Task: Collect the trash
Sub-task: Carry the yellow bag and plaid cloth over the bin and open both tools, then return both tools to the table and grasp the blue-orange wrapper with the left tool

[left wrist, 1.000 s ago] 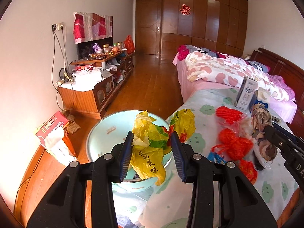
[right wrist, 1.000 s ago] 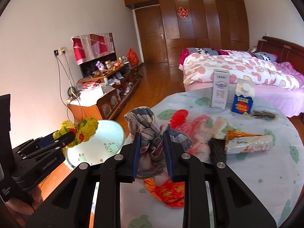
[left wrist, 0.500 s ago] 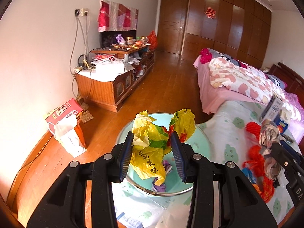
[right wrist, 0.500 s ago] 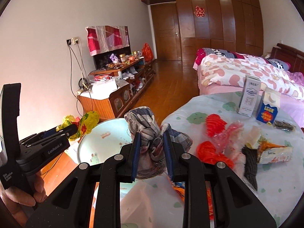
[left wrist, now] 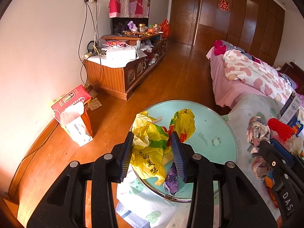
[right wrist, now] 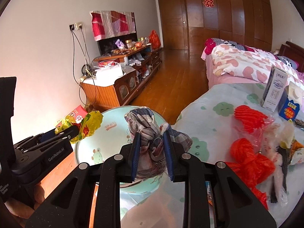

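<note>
Where "GenRobot.AI" marks the left tool (right wrist: 76, 131), "LOOK" labels a blue carton (right wrist: 289, 110).

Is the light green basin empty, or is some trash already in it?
Not empty: a purple wrapper lies inside the basin, near its front rim. Most of its floor is bare.

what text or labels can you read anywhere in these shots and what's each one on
"GenRobot.AI": side of the left gripper, seen from the right wrist.
"DAS": body of the right gripper, cut off at the frame edge.
"LOOK": blue carton on the table.
"deer", upside down: inside the teal basin.
Red double-happiness sign: wardrobe door.
Yellow bag, tall white carton, red box: Chinese print, too small to read.
</note>
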A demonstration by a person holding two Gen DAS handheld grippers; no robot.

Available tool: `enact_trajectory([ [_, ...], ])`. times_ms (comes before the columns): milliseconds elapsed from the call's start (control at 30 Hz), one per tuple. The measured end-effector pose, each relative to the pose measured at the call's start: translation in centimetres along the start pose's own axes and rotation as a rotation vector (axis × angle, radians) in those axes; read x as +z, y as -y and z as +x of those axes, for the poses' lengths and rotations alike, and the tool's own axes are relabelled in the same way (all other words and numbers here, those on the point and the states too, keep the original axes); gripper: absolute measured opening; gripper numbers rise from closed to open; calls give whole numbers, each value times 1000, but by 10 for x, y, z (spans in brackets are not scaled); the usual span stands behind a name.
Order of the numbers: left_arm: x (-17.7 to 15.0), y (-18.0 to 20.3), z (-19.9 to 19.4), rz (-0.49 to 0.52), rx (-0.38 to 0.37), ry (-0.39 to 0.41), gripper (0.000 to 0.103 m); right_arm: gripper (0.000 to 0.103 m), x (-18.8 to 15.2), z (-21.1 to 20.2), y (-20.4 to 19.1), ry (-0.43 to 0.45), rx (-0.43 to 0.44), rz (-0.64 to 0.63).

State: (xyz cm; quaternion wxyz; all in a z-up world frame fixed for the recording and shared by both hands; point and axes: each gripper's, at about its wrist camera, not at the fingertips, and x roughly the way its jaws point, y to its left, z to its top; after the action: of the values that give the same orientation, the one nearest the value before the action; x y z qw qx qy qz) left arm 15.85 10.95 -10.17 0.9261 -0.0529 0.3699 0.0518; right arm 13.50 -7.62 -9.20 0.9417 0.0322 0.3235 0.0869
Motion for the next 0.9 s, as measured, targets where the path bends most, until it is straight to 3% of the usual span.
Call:
enact_trajectory([
  [300,-7,-1,16,13,27,-34,40,25,-2,40,-12,-81,39,-3],
  [567,-10,-2,27,26,40,-51,40,32,-6,62,-15,-154,86,5],
  [700,-11,-2,28,29,41,-53,41,39,-5,66,-13,-156,90,8],
  [900,-13,-1,29,32,40,-59,44,40,-4,62,-12,-137,87,16],
])
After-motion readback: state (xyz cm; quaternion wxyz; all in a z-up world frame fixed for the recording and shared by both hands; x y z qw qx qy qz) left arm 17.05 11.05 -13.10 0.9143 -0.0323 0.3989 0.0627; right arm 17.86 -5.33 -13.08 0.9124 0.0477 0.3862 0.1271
